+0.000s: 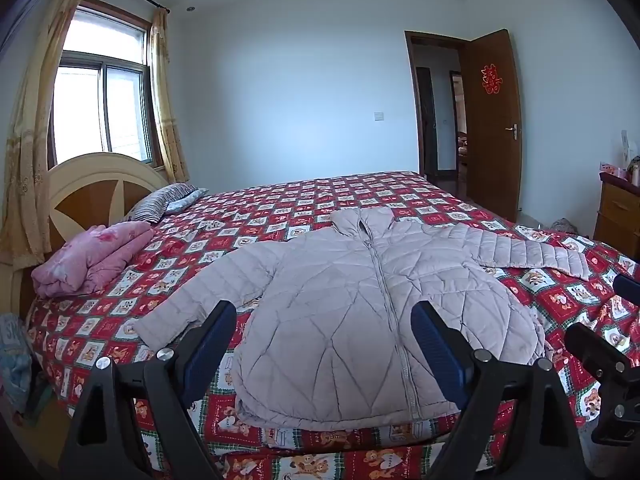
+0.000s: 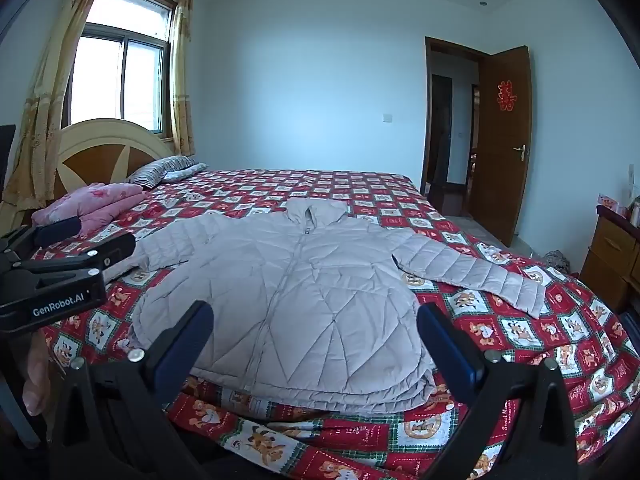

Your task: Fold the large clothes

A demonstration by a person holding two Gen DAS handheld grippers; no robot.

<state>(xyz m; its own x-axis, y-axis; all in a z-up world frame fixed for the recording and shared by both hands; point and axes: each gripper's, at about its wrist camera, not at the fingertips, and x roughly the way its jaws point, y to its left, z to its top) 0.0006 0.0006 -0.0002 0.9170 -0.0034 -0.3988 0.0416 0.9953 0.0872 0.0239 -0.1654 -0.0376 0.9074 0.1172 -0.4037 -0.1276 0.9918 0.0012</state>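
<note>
A pale lilac quilted puffer jacket (image 1: 360,312) lies flat, front up and zipped, on the red patterned bed (image 1: 280,208), collar toward the far side, both sleeves spread out. It also shows in the right wrist view (image 2: 304,296). My left gripper (image 1: 324,344) is open and empty, held above the jacket's near hem. My right gripper (image 2: 316,344) is open and empty, also over the near hem; it shows at the right edge of the left wrist view (image 1: 604,332). The left gripper shows at the left of the right wrist view (image 2: 92,240).
A folded pink quilt (image 1: 92,256) and a striped pillow (image 1: 160,200) lie by the headboard (image 1: 100,184) at the left. A wooden dresser (image 1: 620,216) stands at the right, an open door (image 1: 492,128) beyond the bed.
</note>
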